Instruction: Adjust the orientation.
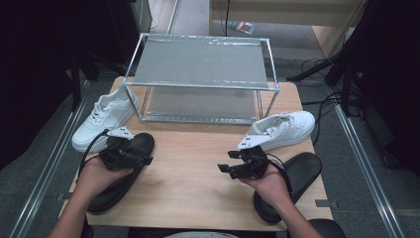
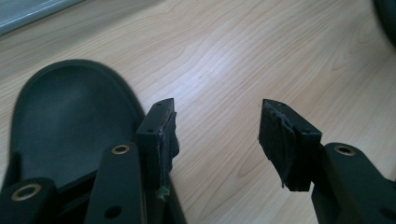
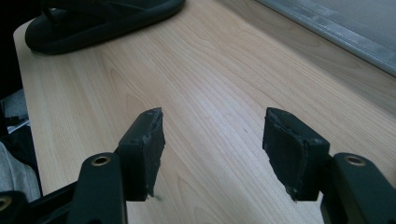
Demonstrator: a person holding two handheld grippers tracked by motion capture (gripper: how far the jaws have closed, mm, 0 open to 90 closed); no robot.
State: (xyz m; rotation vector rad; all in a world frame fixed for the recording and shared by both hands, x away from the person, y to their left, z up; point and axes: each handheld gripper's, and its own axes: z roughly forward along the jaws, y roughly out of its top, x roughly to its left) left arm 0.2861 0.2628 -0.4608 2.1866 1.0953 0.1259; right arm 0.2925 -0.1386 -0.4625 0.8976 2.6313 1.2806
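Note:
A black slipper [image 1: 118,186] lies at the table's left front, and my left gripper [image 1: 141,157] hovers over its toe end, pointing right. In the left gripper view that gripper [image 2: 217,109] stands open: its left jaw sits at the slipper's [image 2: 65,121] right rim, and only bare wood lies between the pads. My right gripper [image 1: 227,161] is open above the bare middle of the table, pointing left, with nothing between its fingers [image 3: 285,144]. A second black slipper [image 1: 303,171] lies under the right hand at the front right.
A metal two-shelf rack [image 1: 200,64] stands at the back of the wooden table [image 1: 198,193]. One white sneaker [image 1: 106,116] lies left of it and another [image 1: 285,129] at its right front. The left slipper [image 3: 102,18] and the rack's edge [image 3: 336,23] appear in the right gripper view.

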